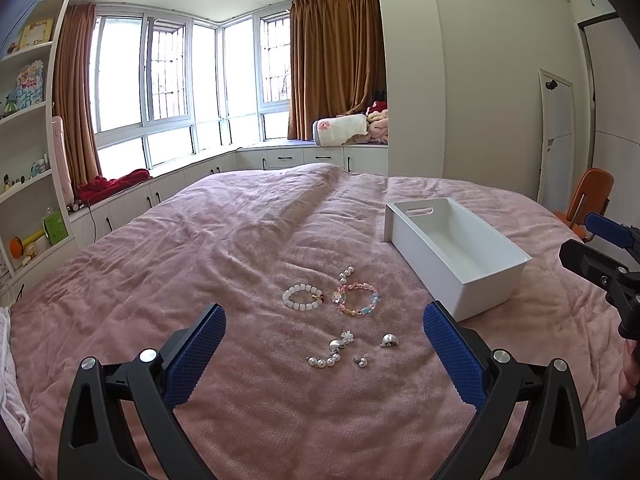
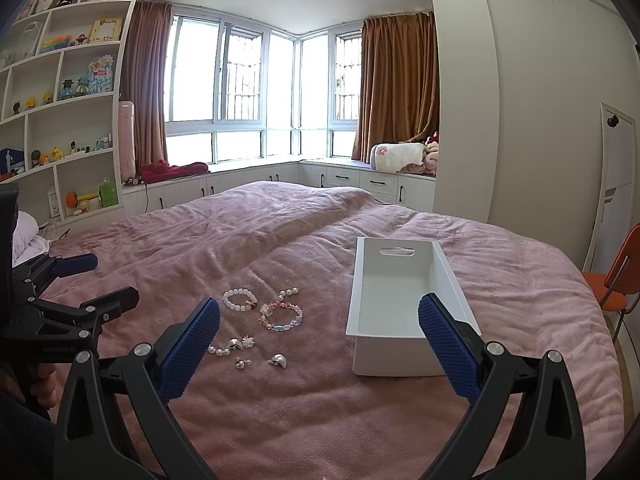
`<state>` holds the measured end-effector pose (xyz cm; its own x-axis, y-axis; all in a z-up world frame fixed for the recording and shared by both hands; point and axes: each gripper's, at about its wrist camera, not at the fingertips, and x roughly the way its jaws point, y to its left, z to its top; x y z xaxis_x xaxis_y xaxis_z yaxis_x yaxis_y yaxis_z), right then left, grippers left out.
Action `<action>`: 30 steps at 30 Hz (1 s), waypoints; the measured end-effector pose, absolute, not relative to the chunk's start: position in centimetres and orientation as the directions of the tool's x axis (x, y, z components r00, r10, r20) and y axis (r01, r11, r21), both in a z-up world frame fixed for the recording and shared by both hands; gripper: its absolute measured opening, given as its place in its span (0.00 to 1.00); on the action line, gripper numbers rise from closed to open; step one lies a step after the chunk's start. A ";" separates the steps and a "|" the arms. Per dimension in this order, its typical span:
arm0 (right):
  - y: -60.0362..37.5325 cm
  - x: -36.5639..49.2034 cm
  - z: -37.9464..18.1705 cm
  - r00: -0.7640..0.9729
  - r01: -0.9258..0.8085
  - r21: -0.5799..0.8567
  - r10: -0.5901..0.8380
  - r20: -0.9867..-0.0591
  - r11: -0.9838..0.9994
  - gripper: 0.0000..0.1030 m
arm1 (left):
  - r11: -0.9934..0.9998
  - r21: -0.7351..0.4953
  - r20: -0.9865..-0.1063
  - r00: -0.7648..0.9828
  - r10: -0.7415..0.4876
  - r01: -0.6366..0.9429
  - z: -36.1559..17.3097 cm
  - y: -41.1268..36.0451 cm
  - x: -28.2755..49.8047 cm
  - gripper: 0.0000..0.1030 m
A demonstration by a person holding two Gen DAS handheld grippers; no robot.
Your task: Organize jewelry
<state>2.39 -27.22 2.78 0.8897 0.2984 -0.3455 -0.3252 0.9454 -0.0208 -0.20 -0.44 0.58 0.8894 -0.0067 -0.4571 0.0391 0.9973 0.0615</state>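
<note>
The pink bedspread (image 1: 160, 280) runs out of frame. A white bin (image 2: 372, 312), ahead-right of the left gripper (image 1: 324, 364), holds nothing visible. Both it and the right gripper (image 2: 320, 354) gape, unloaded. Jewelry (image 1: 340, 320) lies ahead between the left fingers; small clasps blur.

**Black Frames, Blue Pads**

Had black plastic arms on the left gripper (image 1: 324, 354) and the right gripper (image 2: 319, 350). Wore bumpy blue pads (image 1: 196, 354) on the fingers. Showed round silver screws (image 1: 148, 356) at the joints. Carried tiny pale print on one black arm. Wore dark blue cloth down in the corners.
</note>
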 end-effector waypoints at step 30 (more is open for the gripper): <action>-27.4 2.4 2.7 0.889 -0.326 -0.024 0.299 -0.346 0.945 0.96 | 0.997 0.059 -0.461 0.887 -0.008 0.040 0.1 -0.6 -0.1 0.97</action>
<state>2.41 -27.36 2.74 0.8894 0.2986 -0.3461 -0.3265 0.9449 -0.0239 -0.10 -0.61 0.06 0.8873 -0.0085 -0.4611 0.0401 0.9975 0.0590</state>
